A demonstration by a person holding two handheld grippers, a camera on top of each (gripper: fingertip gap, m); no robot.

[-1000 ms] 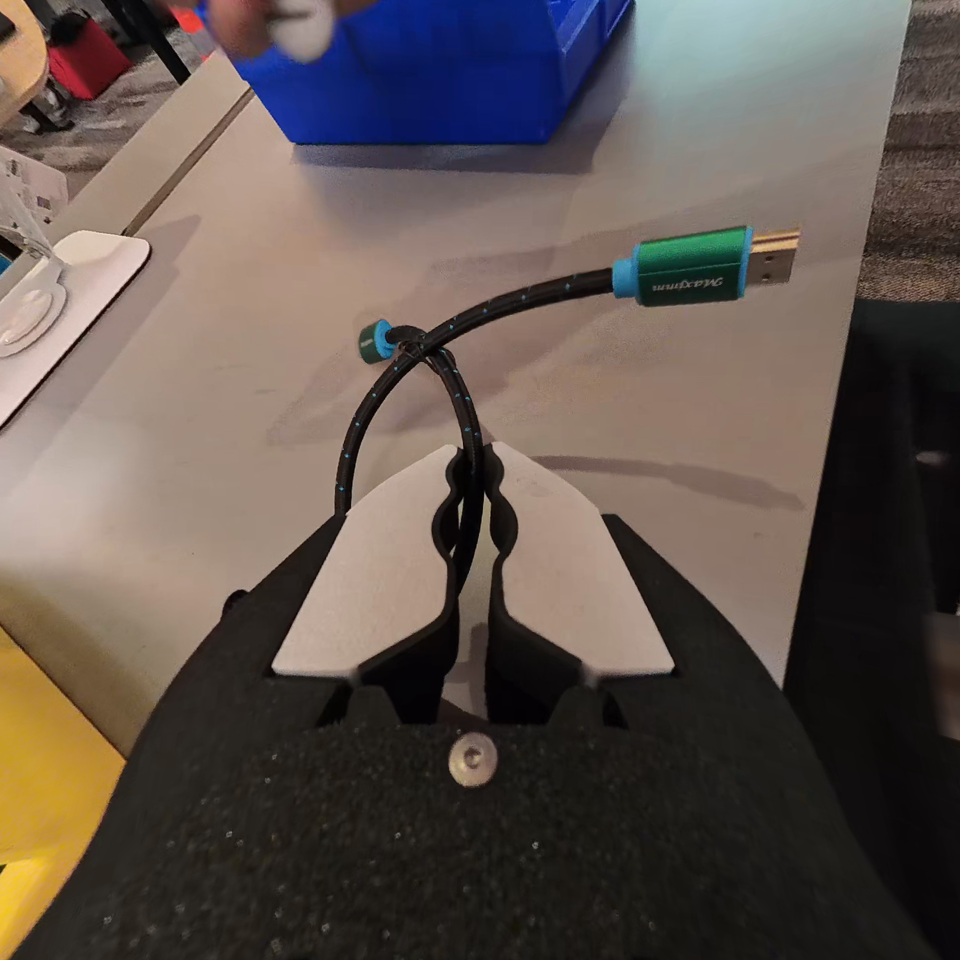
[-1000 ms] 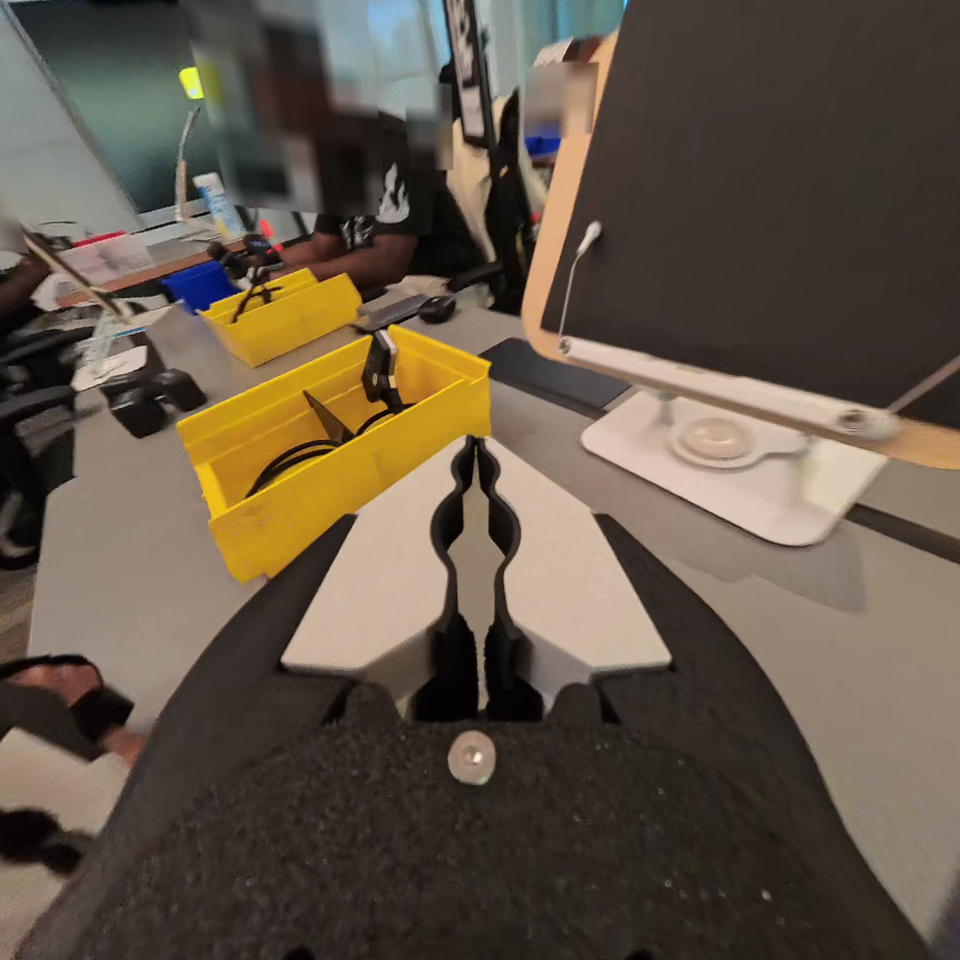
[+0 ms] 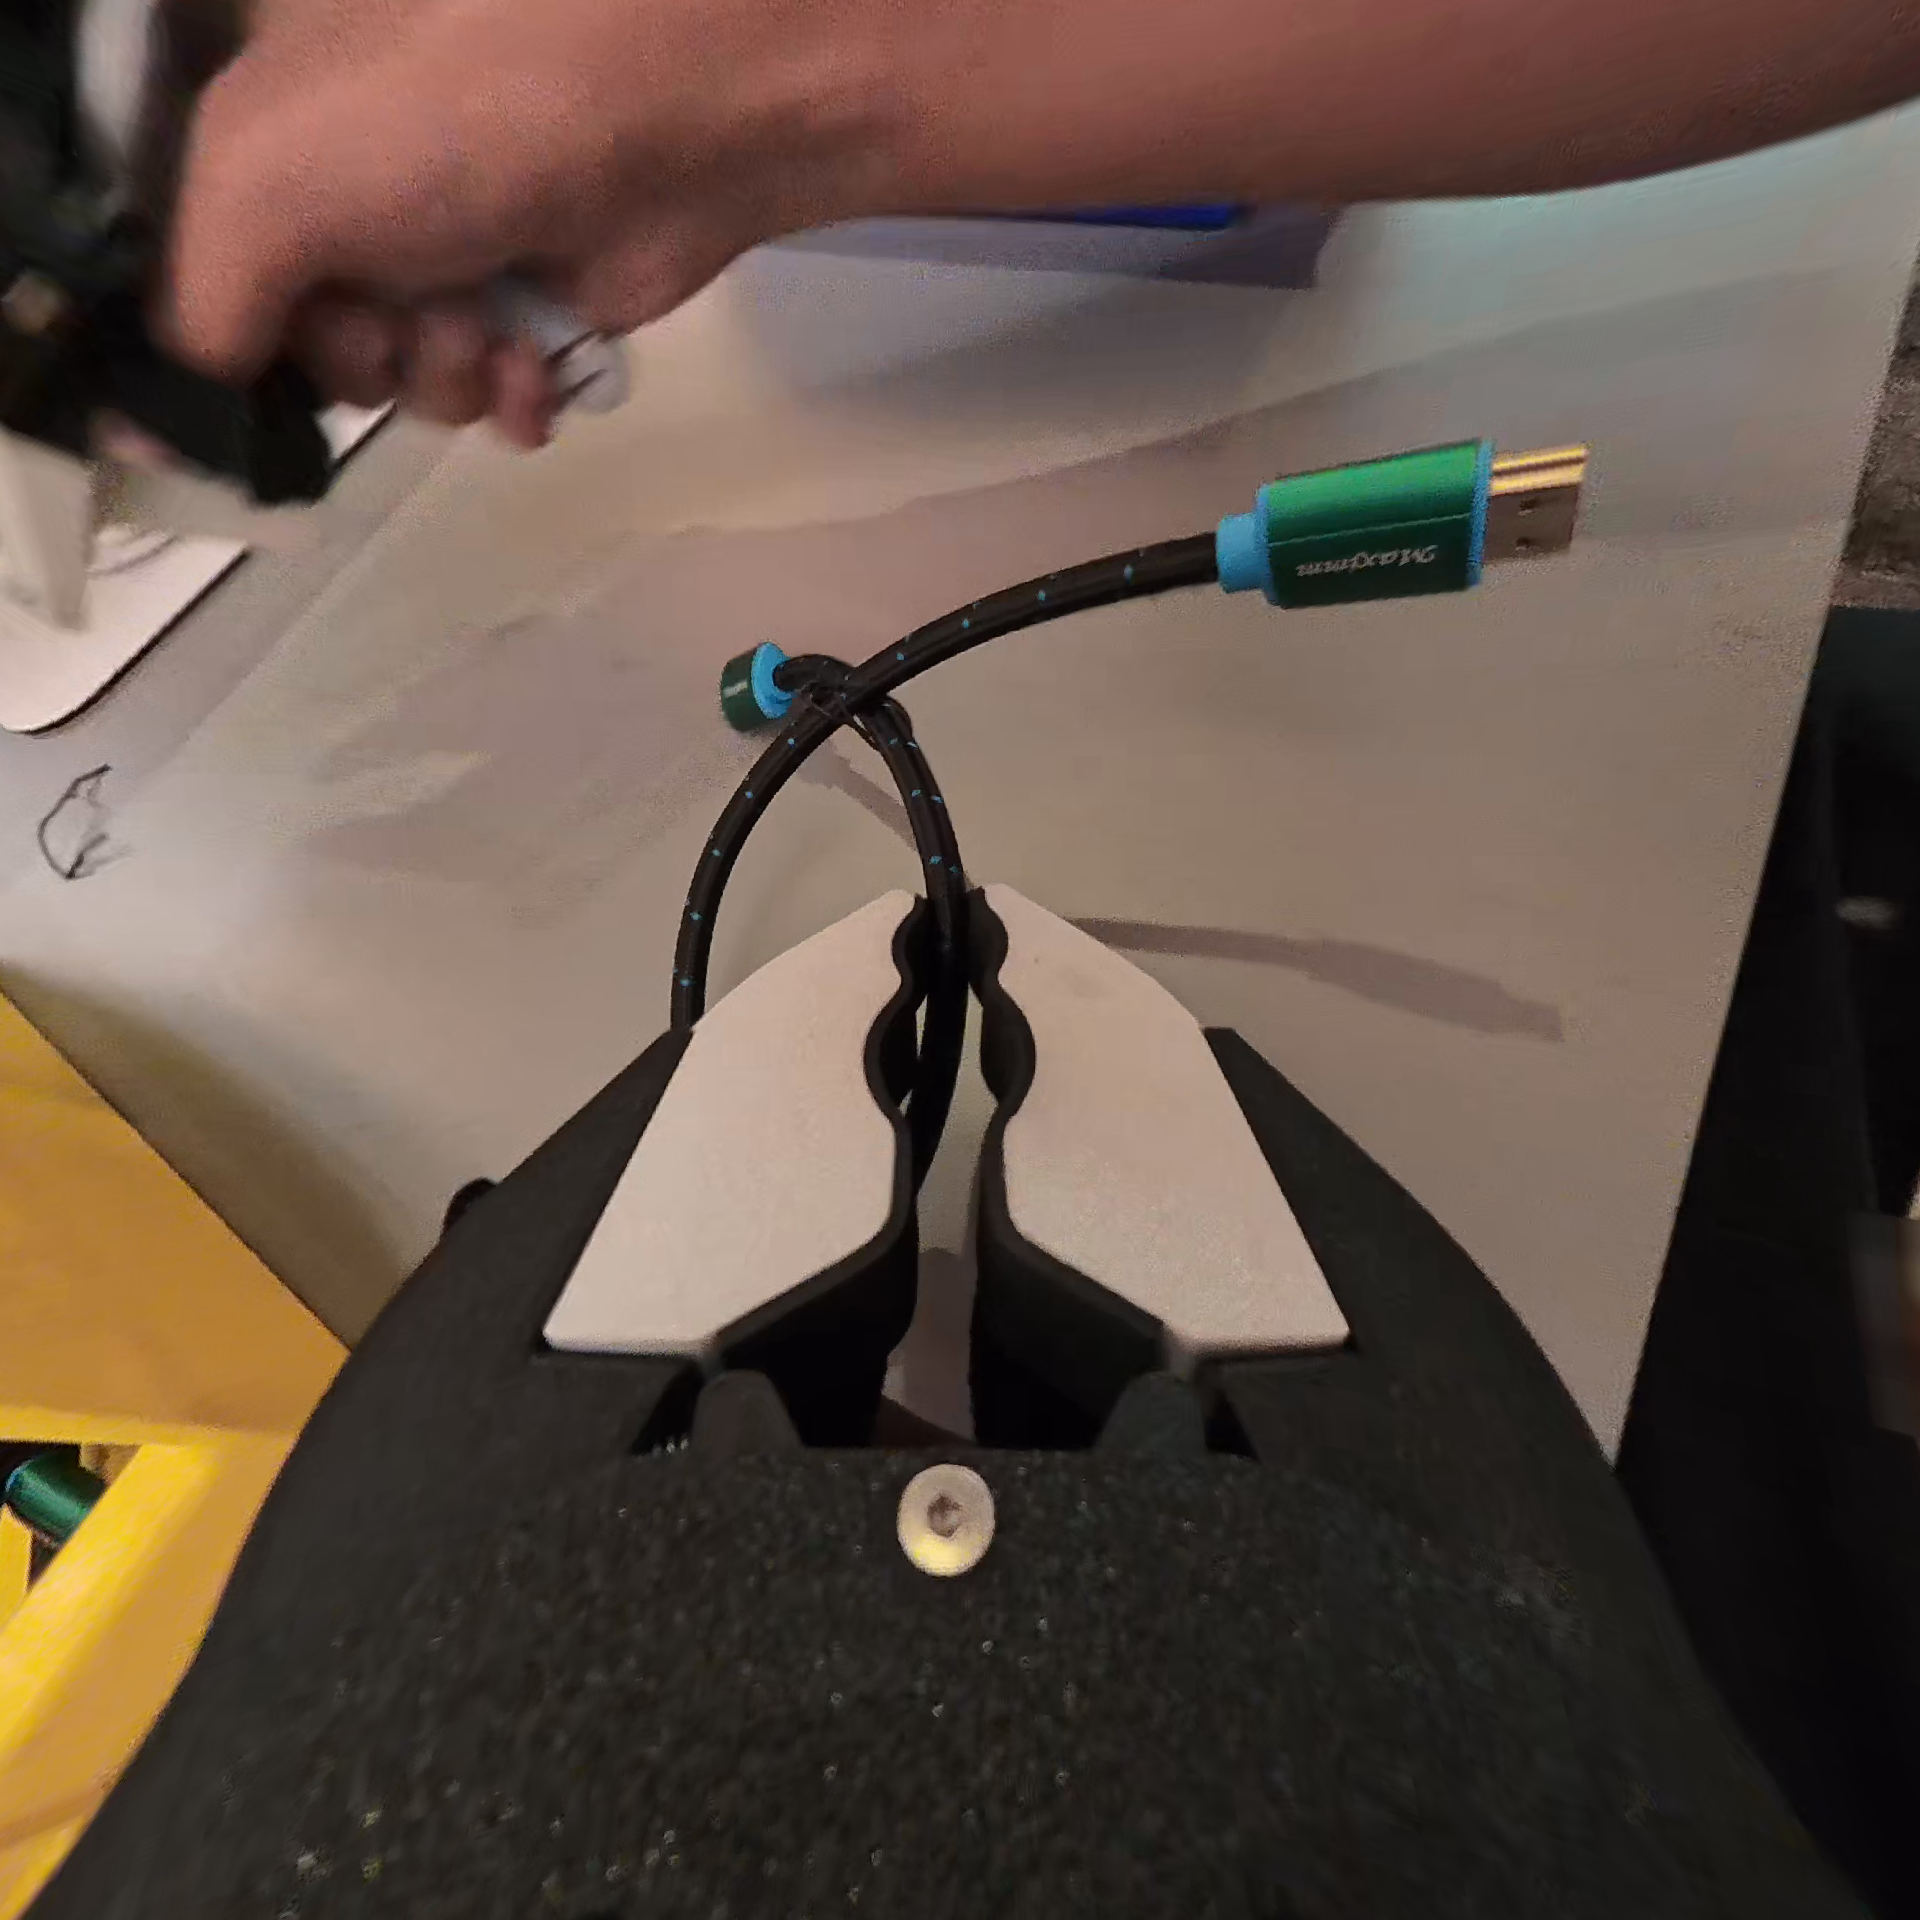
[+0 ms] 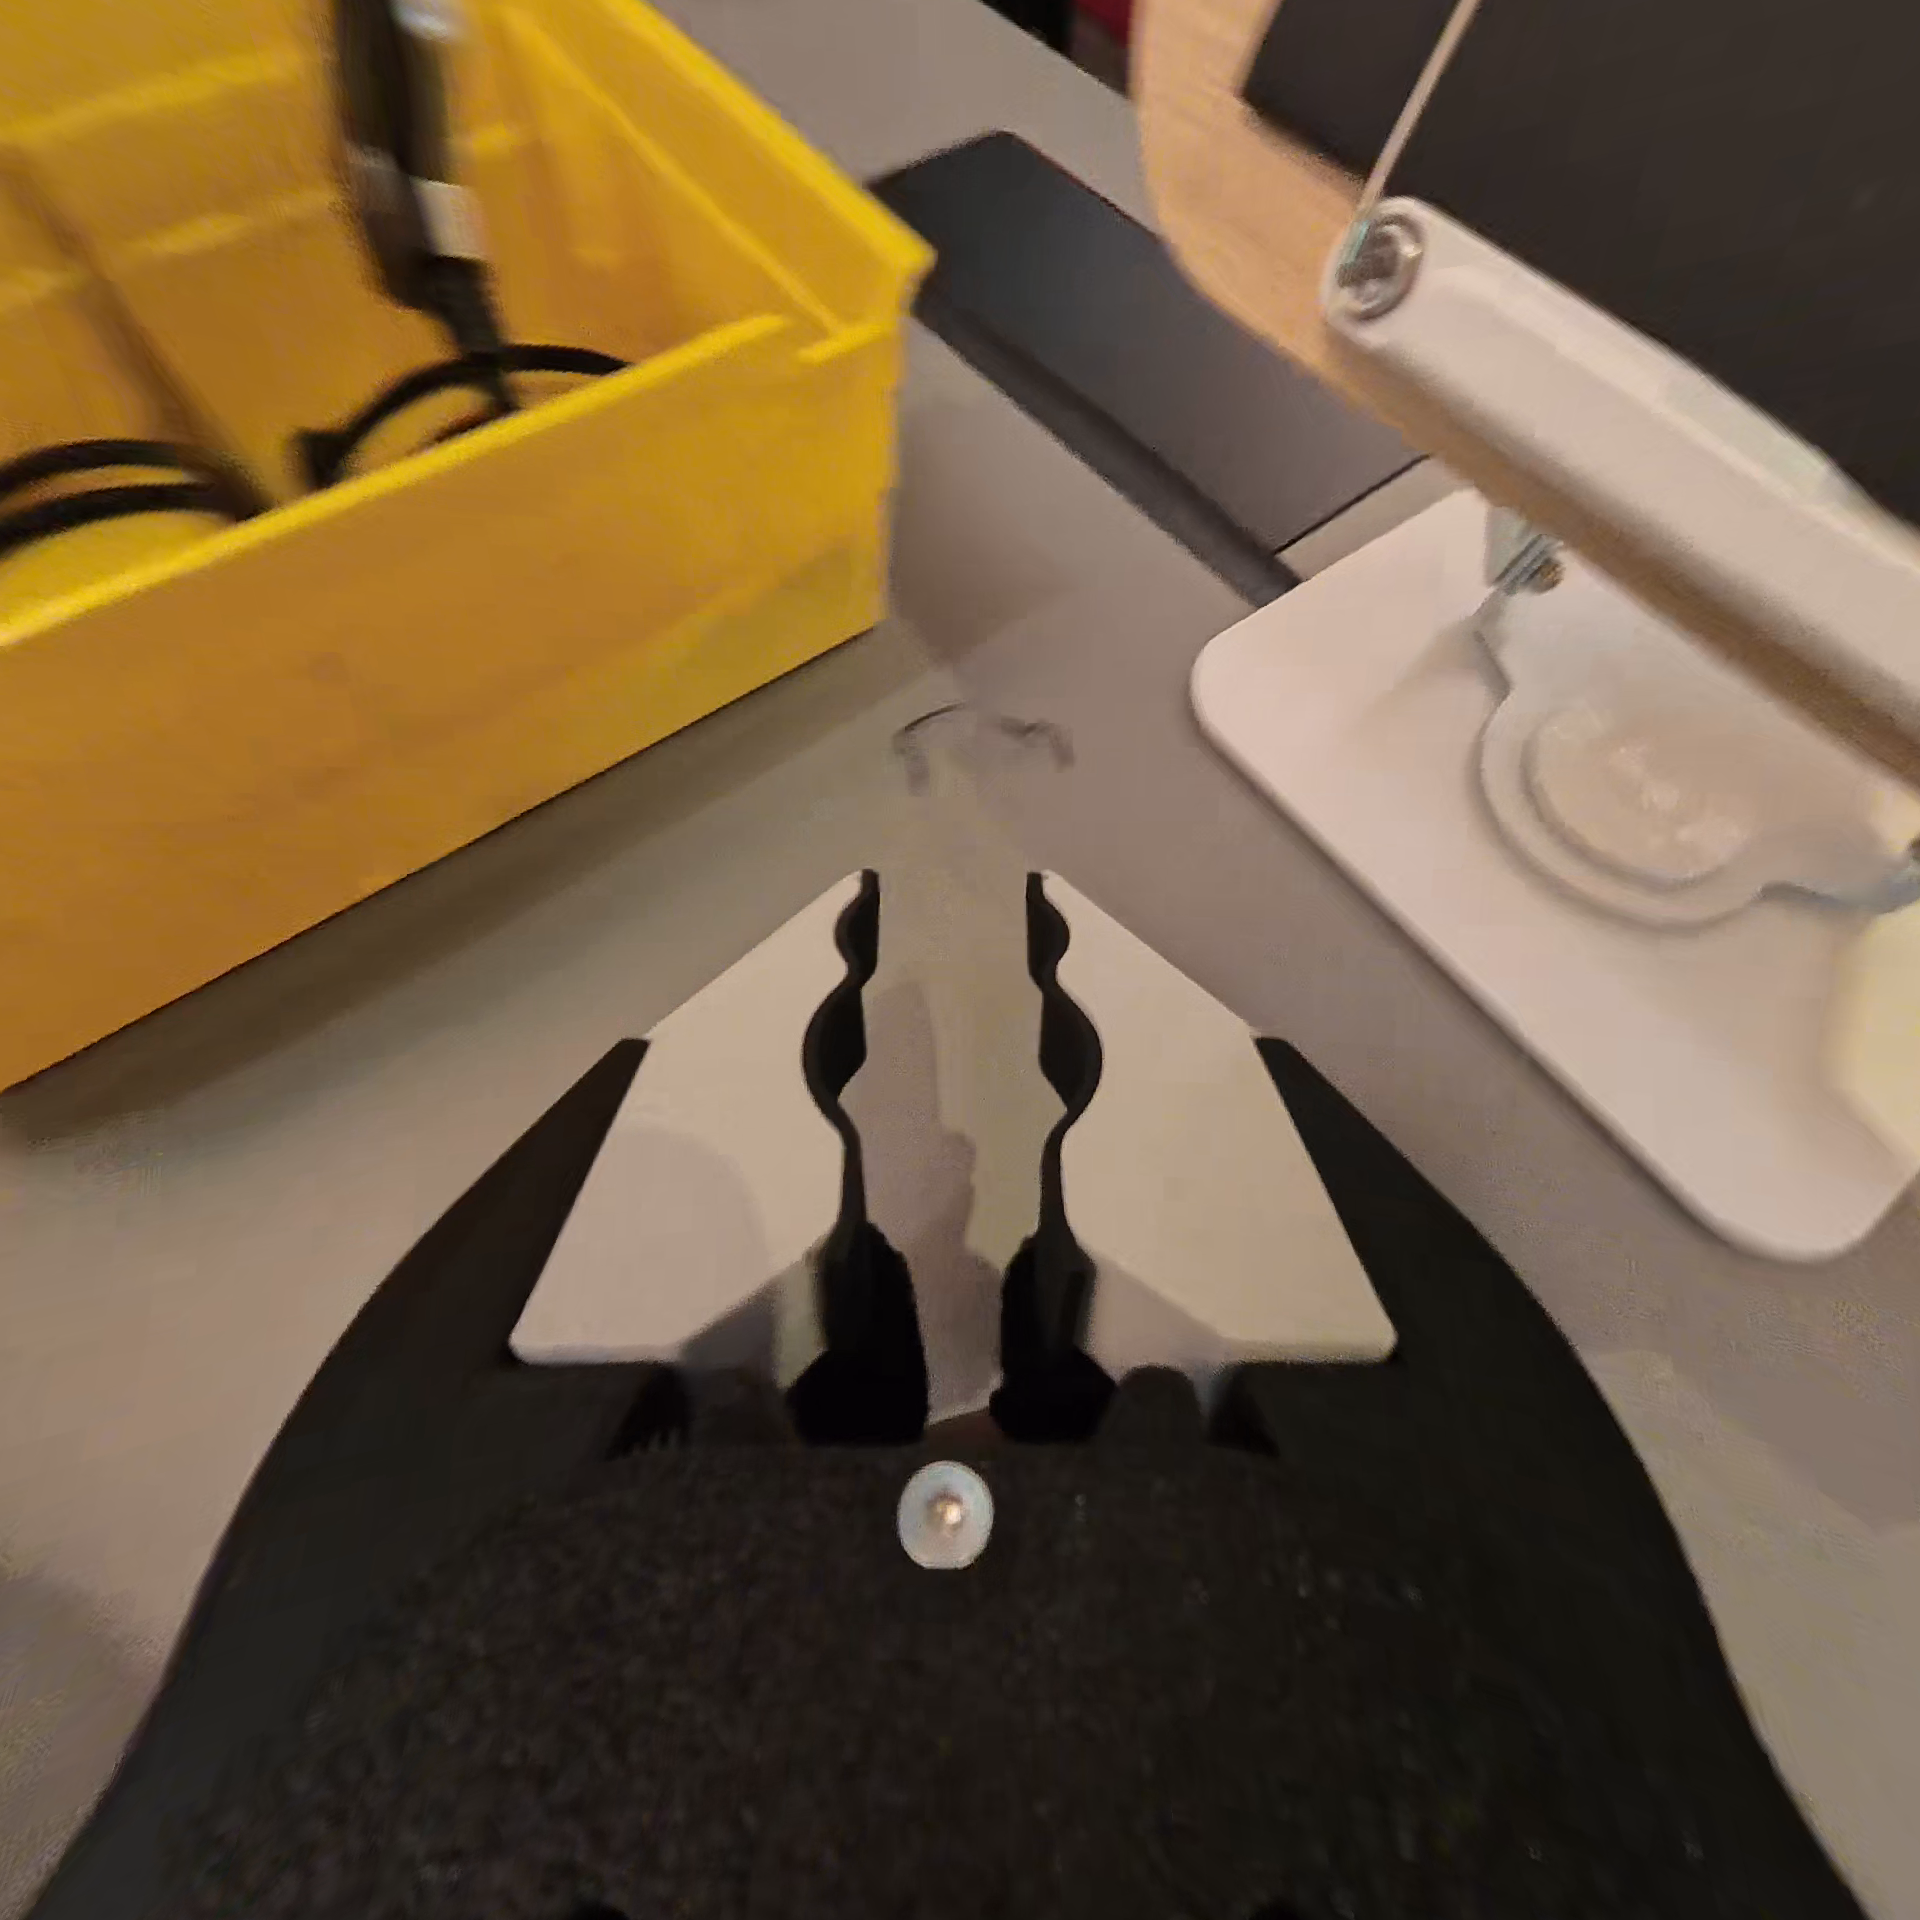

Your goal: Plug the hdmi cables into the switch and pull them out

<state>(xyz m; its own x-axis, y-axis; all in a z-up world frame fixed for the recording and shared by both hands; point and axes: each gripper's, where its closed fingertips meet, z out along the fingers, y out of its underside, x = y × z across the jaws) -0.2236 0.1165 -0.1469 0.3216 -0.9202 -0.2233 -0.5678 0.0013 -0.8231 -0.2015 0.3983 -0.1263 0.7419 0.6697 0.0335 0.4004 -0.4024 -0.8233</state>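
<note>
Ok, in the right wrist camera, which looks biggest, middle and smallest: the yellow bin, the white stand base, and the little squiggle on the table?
1. Yellow bin, biggest.
2. White stand base, though it is cut off at the edge, so its full size is unsure.
3. Squiggle mark on the table, smallest.

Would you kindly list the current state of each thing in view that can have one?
Left claw: shut on the HDMI cable, coiled, tied, held above the table.
HDMI plug: unplugged, pointing right.
Right claw: open, empty, over the grey table.
Yellow bin: open-topped, black cables inside.
Tablet stand: upright on its white base.
</note>
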